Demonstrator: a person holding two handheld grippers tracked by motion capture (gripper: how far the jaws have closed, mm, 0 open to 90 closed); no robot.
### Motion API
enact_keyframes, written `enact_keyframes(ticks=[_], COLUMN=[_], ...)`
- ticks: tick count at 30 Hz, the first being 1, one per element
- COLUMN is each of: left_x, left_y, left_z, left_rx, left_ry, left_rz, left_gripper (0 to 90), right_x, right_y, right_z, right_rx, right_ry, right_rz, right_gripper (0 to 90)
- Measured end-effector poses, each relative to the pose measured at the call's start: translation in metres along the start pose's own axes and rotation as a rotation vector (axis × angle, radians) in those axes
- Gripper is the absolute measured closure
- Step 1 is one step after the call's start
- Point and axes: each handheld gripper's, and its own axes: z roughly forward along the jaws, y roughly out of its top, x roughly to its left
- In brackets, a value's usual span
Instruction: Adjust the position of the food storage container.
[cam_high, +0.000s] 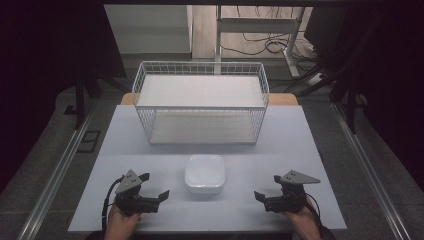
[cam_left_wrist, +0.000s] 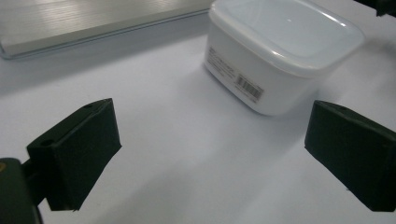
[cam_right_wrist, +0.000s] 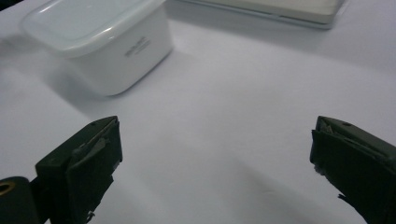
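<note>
Container (cam_high: 204, 173), white plastic, lidded, square with rounded corners: sits at lower centre of the high view on the pale table (cam_high: 300, 145), between the two grippers and touched by neither. In the left gripper view it occupies the upper right, with a barcode label (cam_left_wrist: 249, 87) on its side wall; in the right gripper view it lies upper left.

Left gripper (cam_high: 156, 187): lower left of the high view, held in a hand (cam_high: 120, 222), jaws spread wide with nothing between them, container beyond the jaw tips.

Right gripper (cam_high: 266, 192): lower right, held in the other hand (cam_high: 301, 220), jaws likewise spread and empty, well apart from the container.

Step in hand, as judged: approach, before any grasp. Both tongs are open and turned toward the container. The next move would call for bringing one or both jaw pairs in around its walls or lid rim. The smooth, rounded sides may slip under a shallow pinch.

Wire basket (cam_high: 200, 102), white, open-topped, with a flat pale base: upper centre of the high view, behind the container and apart from it. Its low edge shows at the top of both gripper views.

Obstructions: none on the table between grippers and container.

Background: desk legs and cables (cam_high: 260, 42) on the floor at the top of the frame.
</note>
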Motion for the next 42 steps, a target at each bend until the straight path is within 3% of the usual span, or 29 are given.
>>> enact_keyframes(ticks=[3, 9, 16, 29, 35, 38, 42], left_x=[0.002, 0.002, 0.000, -0.003, -0.007, -0.007, -0.006], left_y=[0.000, 0.001, 0.001, 0.006, 0.011, 0.013, 0.015], left_z=[0.004, 0.004, 0.007, 0.003, 0.007, 0.008, 0.008], left_rx=[0.001, 0.020, 0.049, 0.040, 0.055, 0.056, 0.050], left_ry=[-0.019, -0.023, -0.018, -0.063, -0.080, -0.080, -0.085], left_rz=[-0.029, -0.034, -0.023, -0.015, 0.000, 0.006, 0.019], left_gripper=[2.9, 3.1, 3.6, 4.9, 9.4, 10.3, 10.3], right_x=[-0.003, 0.002, 0.002, 0.008, 0.014, 0.013, 0.014], right_y=[0.001, 0.001, 0.002, 0.005, 0.013, 0.017, 0.022], right_z=[0.003, 0.006, 0.005, 0.009, 0.011, 0.013, 0.015], right_rx=[0.003, 0.018, 0.016, 0.052, 0.071, 0.079, 0.068], right_ry=[-0.007, 0.000, 0.010, 0.022, 0.030, 0.057, 0.072], right_rz=[0.004, -0.017, 0.004, -0.031, -0.035, -0.014, -0.025], right_gripper=[2.0, 0.0, 0.0, 1.3, 7.6, 10.7, 13.4])
